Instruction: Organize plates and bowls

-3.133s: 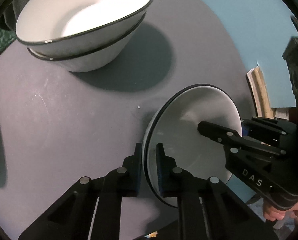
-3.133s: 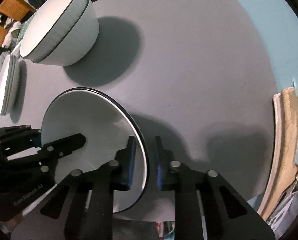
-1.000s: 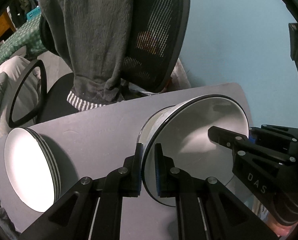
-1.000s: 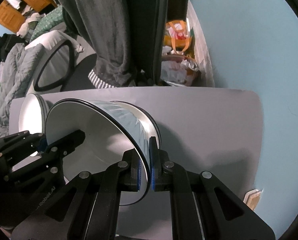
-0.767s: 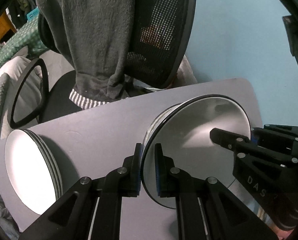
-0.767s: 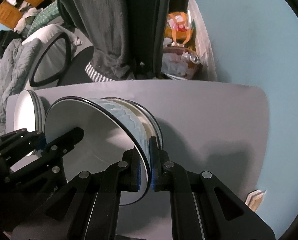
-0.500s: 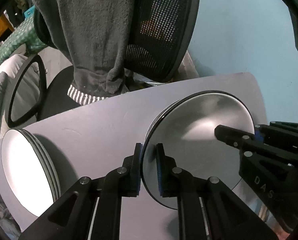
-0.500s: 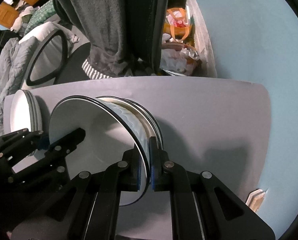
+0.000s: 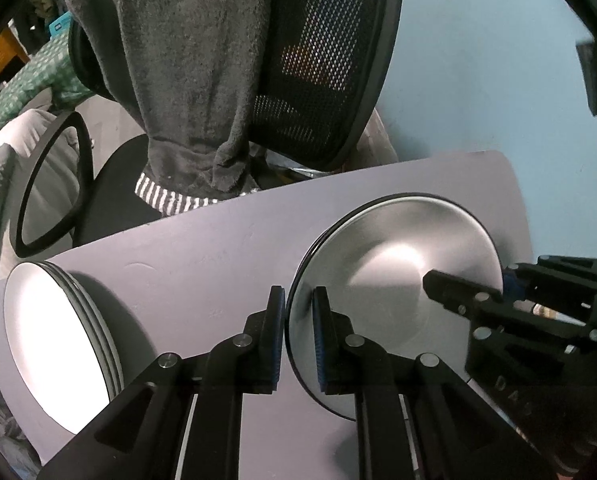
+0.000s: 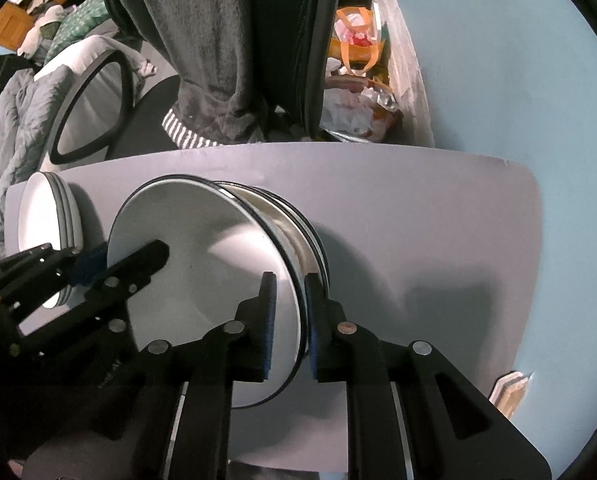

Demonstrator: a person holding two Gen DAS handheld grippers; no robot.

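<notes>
Bowl (image 9: 394,280) sits between open fingers (image 9: 276,336); right gripper (image 9: 510,320) reads "DAS".

Glossy glazed bowl (image 9: 394,280) – matt table (image 9: 202,264), fuzzy cloth on mesh chair (image 9: 322,60).

Quick count: three bowls (image 10: 234,280) nested in one stack near the middle of the table (image 10: 438,240), going by the three dark rims. Then one stack of plates (image 9: 58,356) by the left edge, looks like three (rims are thin, so can't swear to it). Two grippers, left (image 9: 298,334) and right (image 10: 286,316). One chair (image 9: 326,64), one grey towel (image 9: 186,72) draped over it.
</notes>
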